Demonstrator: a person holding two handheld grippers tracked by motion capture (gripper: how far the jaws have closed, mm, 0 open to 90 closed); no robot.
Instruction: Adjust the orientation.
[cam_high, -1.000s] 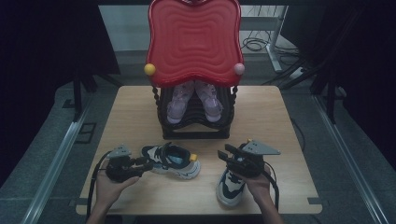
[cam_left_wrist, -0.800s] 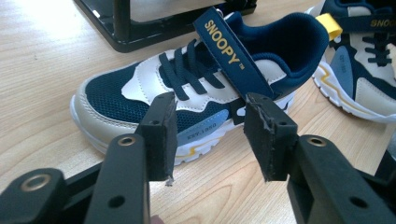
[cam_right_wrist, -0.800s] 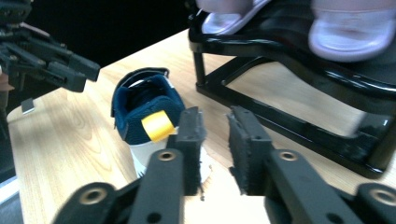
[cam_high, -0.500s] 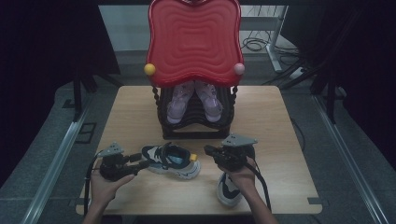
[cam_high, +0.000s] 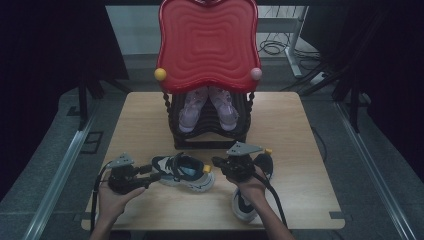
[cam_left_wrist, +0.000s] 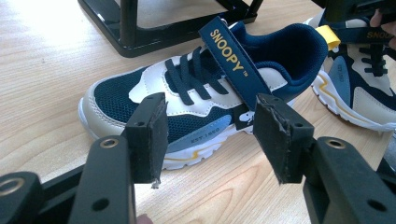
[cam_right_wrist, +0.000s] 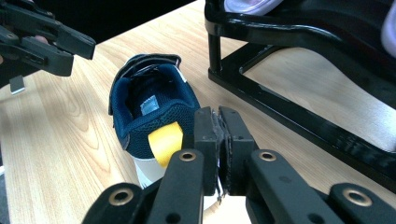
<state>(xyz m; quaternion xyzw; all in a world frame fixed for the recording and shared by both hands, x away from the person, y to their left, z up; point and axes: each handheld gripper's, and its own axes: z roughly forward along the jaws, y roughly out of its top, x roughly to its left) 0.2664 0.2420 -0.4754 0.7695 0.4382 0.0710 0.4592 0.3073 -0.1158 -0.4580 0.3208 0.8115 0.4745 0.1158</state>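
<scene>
The table (cam_high: 300, 125) holds a rack (cam_high: 210, 135) at 12 o'clock and the shoe (cam_high: 182, 172) in the middle. The left gripper (cam_high: 150, 176), at 9 o'clock of the shoe, has just been opening its jaws; they stand apart with nothing between, the strap (cam_left_wrist: 231, 56) beyond them. The right gripper (cam_right_wrist: 218, 140), jaws together and empty, is at the heel tab (cam_right_wrist: 164, 140), at 3 o'clock; I think it should push the heel slowly.

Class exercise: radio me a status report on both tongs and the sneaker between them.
Left tongs just opened, nothing gripped. Right tongs shut at the heel collar of the navy sneaker. Black rack behind, apart.
</scene>
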